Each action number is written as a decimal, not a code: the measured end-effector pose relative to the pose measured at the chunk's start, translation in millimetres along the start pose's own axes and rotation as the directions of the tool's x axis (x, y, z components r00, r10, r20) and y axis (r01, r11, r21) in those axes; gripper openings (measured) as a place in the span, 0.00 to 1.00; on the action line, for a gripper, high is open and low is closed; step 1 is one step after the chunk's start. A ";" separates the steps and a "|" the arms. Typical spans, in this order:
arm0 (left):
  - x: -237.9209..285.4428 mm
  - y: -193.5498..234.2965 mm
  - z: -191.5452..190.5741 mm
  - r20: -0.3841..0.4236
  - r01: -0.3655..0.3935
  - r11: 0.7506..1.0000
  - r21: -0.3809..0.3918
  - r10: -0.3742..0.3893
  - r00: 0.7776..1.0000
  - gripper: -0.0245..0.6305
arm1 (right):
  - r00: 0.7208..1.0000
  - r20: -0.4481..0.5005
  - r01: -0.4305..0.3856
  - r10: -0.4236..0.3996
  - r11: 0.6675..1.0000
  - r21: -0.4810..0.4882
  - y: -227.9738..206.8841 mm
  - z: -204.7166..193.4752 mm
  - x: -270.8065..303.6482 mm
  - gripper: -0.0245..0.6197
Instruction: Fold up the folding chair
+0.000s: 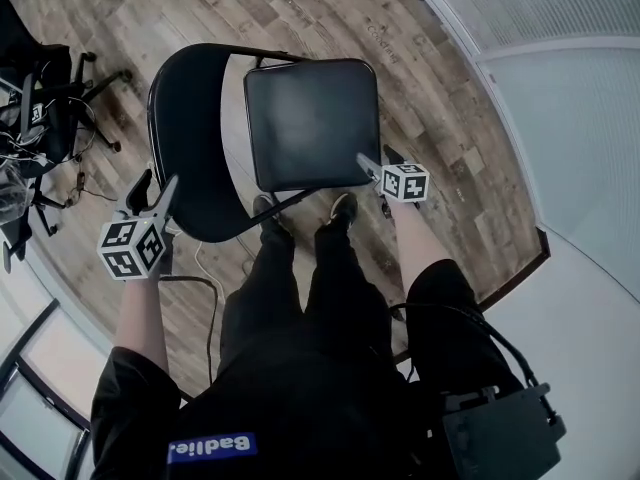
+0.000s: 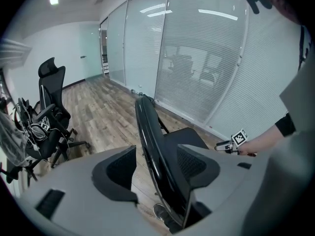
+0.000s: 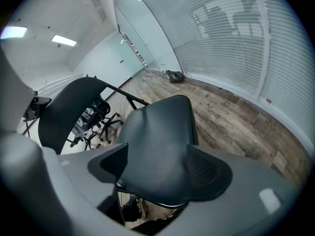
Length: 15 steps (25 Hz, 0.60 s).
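A black folding chair stands unfolded on the wooden floor, its padded seat (image 1: 310, 123) right of its curved backrest (image 1: 190, 128). My left gripper (image 1: 155, 190) is at the backrest's near edge. In the left gripper view the backrest's rim (image 2: 150, 151) runs between the open jaws of the left gripper (image 2: 157, 166), with a gap on the left side. My right gripper (image 1: 377, 163) is at the seat's near right corner. In the right gripper view the seat (image 3: 157, 136) fills the space between the open jaws of the right gripper (image 3: 157, 168). Neither pair of pads presses on the chair.
Black office chairs (image 1: 40, 98) with tangled cables stand at the left. A glass wall with blinds (image 1: 560, 28) curves along the right. The person's shoes (image 1: 265, 208) are right behind the chair, and a cable (image 1: 205, 288) trails on the floor.
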<state>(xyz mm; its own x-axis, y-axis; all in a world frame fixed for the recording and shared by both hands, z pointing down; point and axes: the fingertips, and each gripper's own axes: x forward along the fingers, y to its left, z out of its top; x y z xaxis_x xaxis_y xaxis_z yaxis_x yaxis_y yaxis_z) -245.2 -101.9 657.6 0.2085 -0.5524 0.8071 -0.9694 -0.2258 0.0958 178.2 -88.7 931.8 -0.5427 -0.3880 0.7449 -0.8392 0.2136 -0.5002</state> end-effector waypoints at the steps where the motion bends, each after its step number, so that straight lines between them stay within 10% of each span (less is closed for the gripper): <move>1: 3.0 -2.0 -1.4 -0.003 0.006 1.000 -0.001 -0.006 1.000 0.41 | 1.000 -0.004 -0.006 0.006 1.000 0.017 -7.1 -2.4 5.7 0.59; 15: 51.8 -7.1 -18.3 -0.070 0.062 0.998 -0.006 -0.062 0.996 0.42 | 0.995 -0.030 -0.085 0.092 0.979 0.186 -82.4 -46.0 81.6 0.69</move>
<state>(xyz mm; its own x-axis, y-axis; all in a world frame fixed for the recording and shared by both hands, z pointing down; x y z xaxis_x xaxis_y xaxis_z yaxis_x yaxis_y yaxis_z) -229.9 -114.1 709.4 0.2585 -0.4799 0.8384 -0.9555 -0.2548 0.1488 201.5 -96.7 1054.0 -0.6187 -0.3397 0.7084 -0.7686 0.0751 -0.6353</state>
